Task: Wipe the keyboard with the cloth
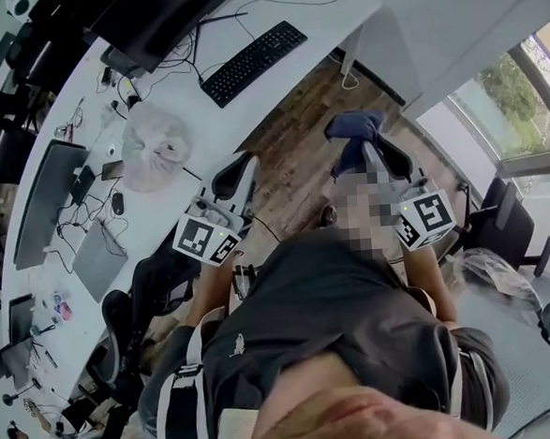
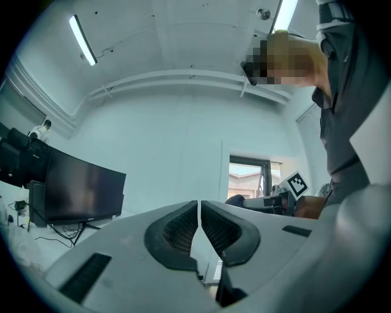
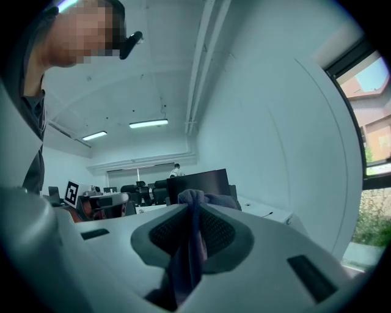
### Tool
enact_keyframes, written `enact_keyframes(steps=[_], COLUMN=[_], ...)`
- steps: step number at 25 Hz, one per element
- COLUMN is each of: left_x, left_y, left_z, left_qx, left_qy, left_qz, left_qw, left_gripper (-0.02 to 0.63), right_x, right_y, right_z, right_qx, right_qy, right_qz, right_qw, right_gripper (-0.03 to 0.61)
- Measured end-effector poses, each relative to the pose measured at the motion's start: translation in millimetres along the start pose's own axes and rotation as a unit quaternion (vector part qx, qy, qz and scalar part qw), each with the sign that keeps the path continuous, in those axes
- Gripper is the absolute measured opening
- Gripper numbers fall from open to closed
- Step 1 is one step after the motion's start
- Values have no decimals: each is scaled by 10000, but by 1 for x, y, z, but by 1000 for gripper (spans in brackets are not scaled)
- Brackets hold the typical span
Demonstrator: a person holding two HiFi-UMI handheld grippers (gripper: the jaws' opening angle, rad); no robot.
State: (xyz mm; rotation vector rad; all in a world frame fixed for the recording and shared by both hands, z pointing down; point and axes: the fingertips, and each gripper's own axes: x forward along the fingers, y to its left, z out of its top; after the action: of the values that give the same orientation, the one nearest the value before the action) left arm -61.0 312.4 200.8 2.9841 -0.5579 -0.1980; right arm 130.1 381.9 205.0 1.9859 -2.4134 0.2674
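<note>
Dark shirt point(image 1: 347, 312) fills the foreground; beyond it, the right hand-held gripper point(image 3: 194, 214) pinches the bunched cloth point(image 1: 353, 126), and the left hand-held gripper point(image 2: 200, 211) is pressed together, empty. The keyboard point(image 1: 253, 61) lies well apart on the desk point(image 1: 335, 8). A thinly caught fold could slip free mid-wipe, or hard jaws could press keys.

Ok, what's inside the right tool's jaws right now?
The cloth is pinched in the right tool, jaws shut on it, with a bunch poking past the tips. It covers the jaws' inner faces, so how deep the grip goes cannot be seen.
</note>
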Motion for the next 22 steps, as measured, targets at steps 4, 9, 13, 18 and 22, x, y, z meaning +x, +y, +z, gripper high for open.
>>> enact_keyframes(steps=[4,9,13,18,22], left_x=[32,59,77,100,113], left_y=[-2,-2,9,32,58], left_z=[-2,-9,-13,-15,-17], left_qx=[110,76,82,63,13], left_qy=[-30,16,152,183,192], left_qz=[259,508,583,524,430], left_qw=[9996,9987,9981,9984,9989], left_gripper=[21,21,21,18,18], right_x=[9,19,31,54,77], right_y=[-39,-77,-93,-108,-112], right_z=[5,4,0,-6,-7], right_qx=[11,48,171,257,305], right_qy=[-11,90,147,246,285], right_qz=[215,324,405,344,209], right_qw=[9998,9994,9989,9988,9989], right_gripper=[57,57,57,57,57])
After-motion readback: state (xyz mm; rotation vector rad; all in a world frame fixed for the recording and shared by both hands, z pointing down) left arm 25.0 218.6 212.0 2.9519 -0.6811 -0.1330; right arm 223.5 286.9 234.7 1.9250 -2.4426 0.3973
